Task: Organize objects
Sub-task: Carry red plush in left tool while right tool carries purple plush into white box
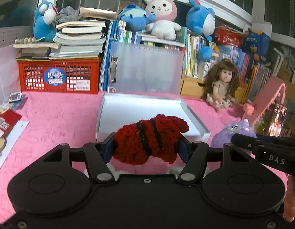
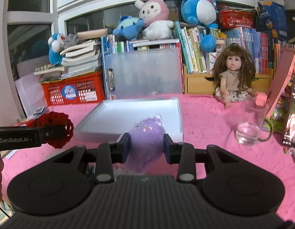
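Observation:
My left gripper [image 1: 147, 147] is shut on a red crocheted yarn toy [image 1: 151, 139] with black stripes, held above the pink cloth in front of a shallow white tray [image 1: 195, 118]. My right gripper [image 2: 146, 146] is shut on a fuzzy purple plush [image 2: 146, 139], also lifted, just before the white tray [image 2: 178, 112]. In the left wrist view the purple plush [image 1: 233, 133] shows at right beside the right gripper's black body. In the right wrist view the red toy [image 2: 56, 127] shows at left, behind the left gripper's finger.
A doll [image 2: 233, 76] sits at the back right of the pink-covered table [image 2: 204, 118]. A glass mug [image 2: 250, 122] with a pink cube behind it stands right of the tray. A red crate [image 1: 58, 74], book stacks and plush toys line the back. Papers lie at far left.

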The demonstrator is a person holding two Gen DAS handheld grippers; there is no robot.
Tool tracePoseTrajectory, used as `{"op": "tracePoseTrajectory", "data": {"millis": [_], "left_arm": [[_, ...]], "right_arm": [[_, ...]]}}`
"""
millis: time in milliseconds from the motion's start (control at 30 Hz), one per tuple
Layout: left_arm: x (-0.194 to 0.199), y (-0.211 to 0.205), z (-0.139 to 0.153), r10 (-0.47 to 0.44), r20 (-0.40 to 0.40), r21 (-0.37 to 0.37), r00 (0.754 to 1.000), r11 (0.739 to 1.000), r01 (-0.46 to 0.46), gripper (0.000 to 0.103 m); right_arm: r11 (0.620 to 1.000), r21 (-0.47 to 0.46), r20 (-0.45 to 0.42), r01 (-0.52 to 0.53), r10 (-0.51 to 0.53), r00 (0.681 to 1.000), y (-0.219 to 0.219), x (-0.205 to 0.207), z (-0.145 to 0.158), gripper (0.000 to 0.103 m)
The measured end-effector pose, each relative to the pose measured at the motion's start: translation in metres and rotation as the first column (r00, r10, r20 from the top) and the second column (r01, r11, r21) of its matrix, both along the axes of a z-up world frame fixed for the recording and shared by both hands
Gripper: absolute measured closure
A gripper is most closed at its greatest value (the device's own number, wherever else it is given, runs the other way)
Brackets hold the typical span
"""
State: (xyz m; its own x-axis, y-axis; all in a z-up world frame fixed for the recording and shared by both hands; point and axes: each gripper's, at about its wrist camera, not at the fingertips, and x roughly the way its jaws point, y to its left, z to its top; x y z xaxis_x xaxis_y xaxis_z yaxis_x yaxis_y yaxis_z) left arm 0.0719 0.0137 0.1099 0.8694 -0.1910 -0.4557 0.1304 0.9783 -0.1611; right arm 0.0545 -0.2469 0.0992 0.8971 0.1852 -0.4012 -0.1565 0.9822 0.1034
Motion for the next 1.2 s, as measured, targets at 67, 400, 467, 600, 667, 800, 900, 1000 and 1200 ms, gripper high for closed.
{"op": "tracePoseTrajectory", "data": {"millis": [67, 400, 467, 600, 667, 800, 900, 1000, 1200], "left_arm": [[0.011, 0.001, 0.005, 0.002, 0.002, -0.006, 1.000, 1.000, -0.002, 0.041], [0.068, 0.009, 0.014, 0.021, -0.007, -0.017, 1.000, 1.000, -0.021, 0.041], [0.080, 0.012, 0.014, 0.029, -0.012, -0.021, 1.000, 0.999, -0.029, 0.041], [0.102, 0.015, 0.011, 0.037, -0.028, -0.023, 0.999, 0.999, -0.038, 0.041], [0.114, 0.015, 0.010, 0.038, -0.033, -0.013, 0.999, 0.999, -0.039, 0.041], [0.138, 0.013, 0.004, 0.036, -0.057, -0.007, 0.998, 0.999, -0.037, 0.041], [0.158, 0.011, -0.001, 0.026, -0.091, -0.010, 0.995, 1.000, -0.027, 0.041], [0.176, 0.007, -0.007, 0.025, -0.116, 0.005, 0.993, 1.000, -0.024, 0.041], [0.208, 0.004, -0.024, 0.036, -0.161, 0.009, 0.986, 0.999, -0.035, 0.041]], "right_arm": [[1.000, -0.002, 0.008, 0.002, -0.002, 1.000, -0.001, 0.006, 0.004, 0.063], [1.000, -0.009, 0.009, 0.004, -0.004, 1.000, -0.009, 0.050, 0.017, 0.063], [1.000, -0.009, -0.001, 0.003, -0.003, 1.000, -0.010, 0.062, 0.017, 0.063], [1.000, -0.010, -0.013, -0.001, 0.001, 1.000, -0.011, 0.083, 0.017, 0.063], [1.000, -0.014, -0.021, -0.005, 0.005, 1.000, -0.010, 0.094, 0.016, 0.063], [1.000, -0.009, -0.048, -0.019, 0.019, 0.999, -0.008, 0.115, 0.012, 0.063], [1.000, 0.009, -0.075, -0.025, 0.025, 0.997, -0.008, 0.132, 0.008, 0.063], [0.999, 0.033, -0.101, -0.032, 0.036, 0.994, -0.009, 0.148, 0.004, 0.063], [0.996, 0.076, -0.160, -0.040, 0.052, 0.986, -0.008, 0.182, -0.007, 0.063]]}}
